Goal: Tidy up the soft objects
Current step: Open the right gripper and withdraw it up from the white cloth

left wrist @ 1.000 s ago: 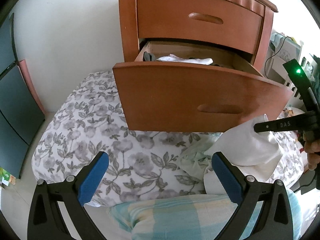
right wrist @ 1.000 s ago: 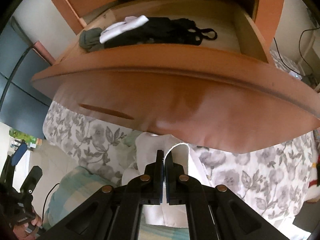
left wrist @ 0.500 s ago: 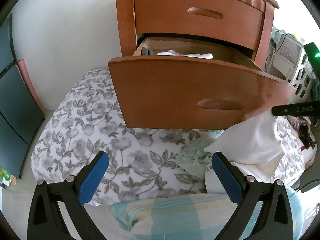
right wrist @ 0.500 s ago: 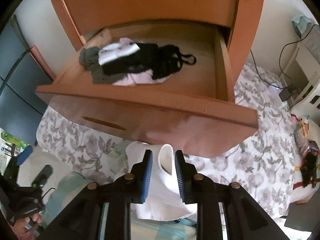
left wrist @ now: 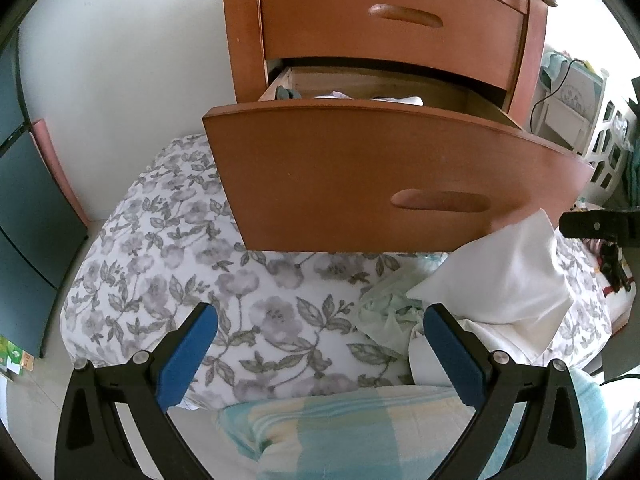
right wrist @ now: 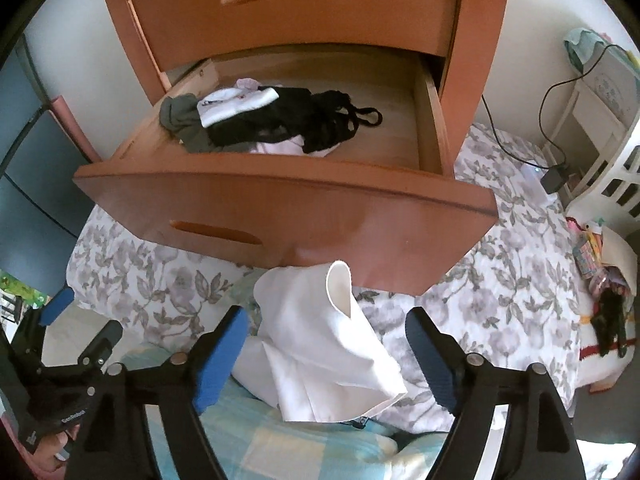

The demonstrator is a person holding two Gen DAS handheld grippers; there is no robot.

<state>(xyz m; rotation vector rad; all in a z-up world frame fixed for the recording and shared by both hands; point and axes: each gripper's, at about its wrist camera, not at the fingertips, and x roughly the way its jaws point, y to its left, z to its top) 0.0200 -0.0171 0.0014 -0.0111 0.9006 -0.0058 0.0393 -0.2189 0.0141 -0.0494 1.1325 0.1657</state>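
Both jaws wide, white cloth let go on the bed.
My left gripper (left wrist: 320,344) empty over floral quilt; folded white cloth (right wrist: 324,344) between right gripper (right wrist: 326,340) jaws just opened, untouched, below open wooden drawer (right wrist: 280,208). Risk: fold slumps open, regrab bunches it.

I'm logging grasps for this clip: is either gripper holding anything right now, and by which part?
Nothing is held. The right gripper has just opened, its pads clear of the folded white cloth; the left gripper is open and empty.
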